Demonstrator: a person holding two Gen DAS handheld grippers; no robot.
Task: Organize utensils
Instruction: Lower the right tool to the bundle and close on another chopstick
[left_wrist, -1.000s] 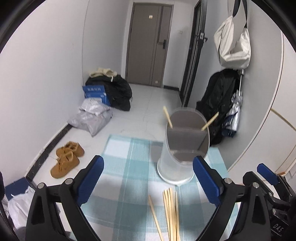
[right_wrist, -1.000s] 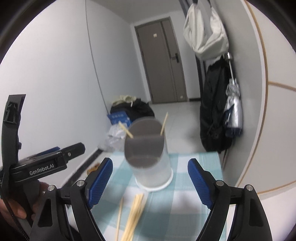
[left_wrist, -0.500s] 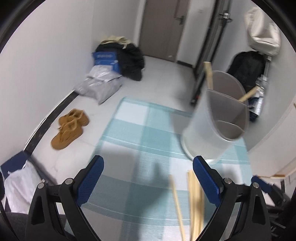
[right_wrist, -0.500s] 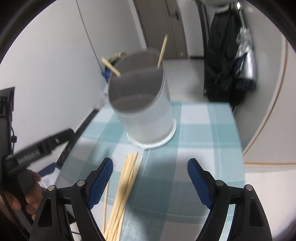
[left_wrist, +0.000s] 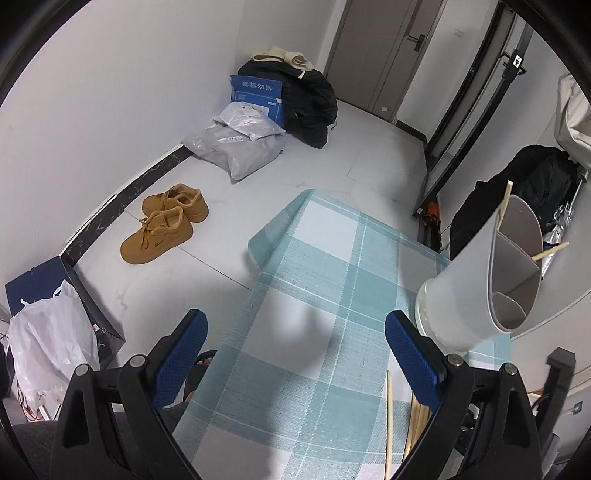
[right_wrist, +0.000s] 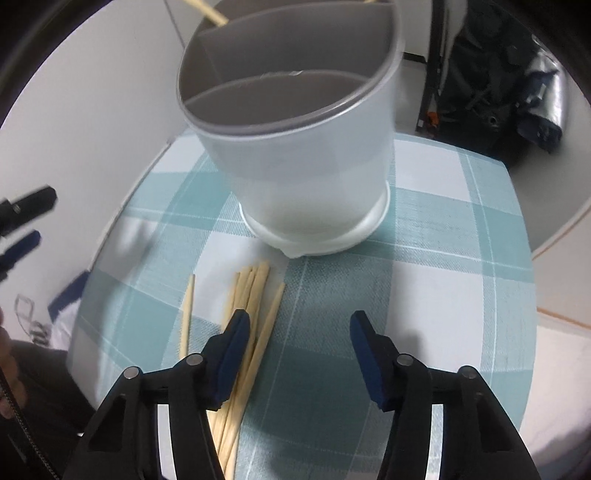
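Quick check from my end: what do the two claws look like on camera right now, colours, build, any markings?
Both match: the left claw and right claw have black plastic linkage arms with silver pivot pins, and each finger carries a blue pad with a fine ribbed texture. No lettering shows on either, and no cables on them.

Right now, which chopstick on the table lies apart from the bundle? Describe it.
On the checked tablecloth, in front of the white utensil holder, lies a chopstick bundle. The lone chopstick sits left of it, separated by bare cloth.
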